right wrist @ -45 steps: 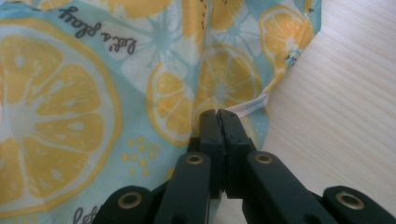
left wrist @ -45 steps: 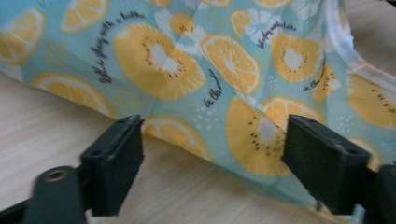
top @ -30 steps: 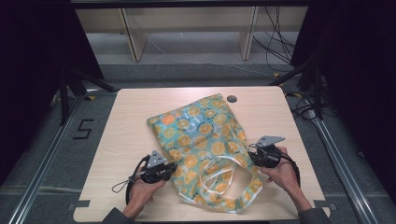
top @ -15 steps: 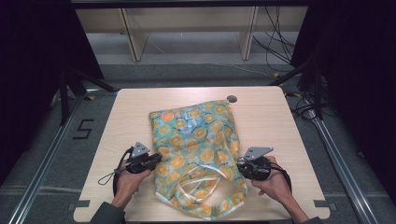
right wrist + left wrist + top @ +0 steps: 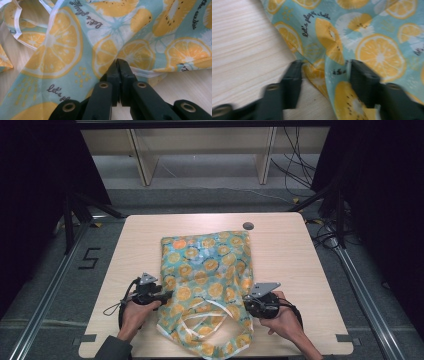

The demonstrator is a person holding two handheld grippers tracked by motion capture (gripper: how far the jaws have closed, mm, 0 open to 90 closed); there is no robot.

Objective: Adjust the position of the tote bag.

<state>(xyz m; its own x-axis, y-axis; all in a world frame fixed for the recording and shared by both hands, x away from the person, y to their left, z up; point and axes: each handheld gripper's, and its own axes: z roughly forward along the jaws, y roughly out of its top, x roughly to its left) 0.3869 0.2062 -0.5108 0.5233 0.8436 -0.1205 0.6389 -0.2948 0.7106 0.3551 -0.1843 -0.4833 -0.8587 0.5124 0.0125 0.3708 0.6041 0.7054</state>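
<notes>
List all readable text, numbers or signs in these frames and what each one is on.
"5": dark figure on the floor left of the table.
"let's play": black script on the lemon-print bag; the words after it are blurred.
"Let's pl...": same script on the bag in the right gripper view, cut off by the right gripper.

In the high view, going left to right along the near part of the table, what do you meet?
Left gripper → lemon-print bag → right gripper.

Left gripper [image 5: 323, 75] agape (right gripper [image 5: 117, 65] pinched)
</notes>
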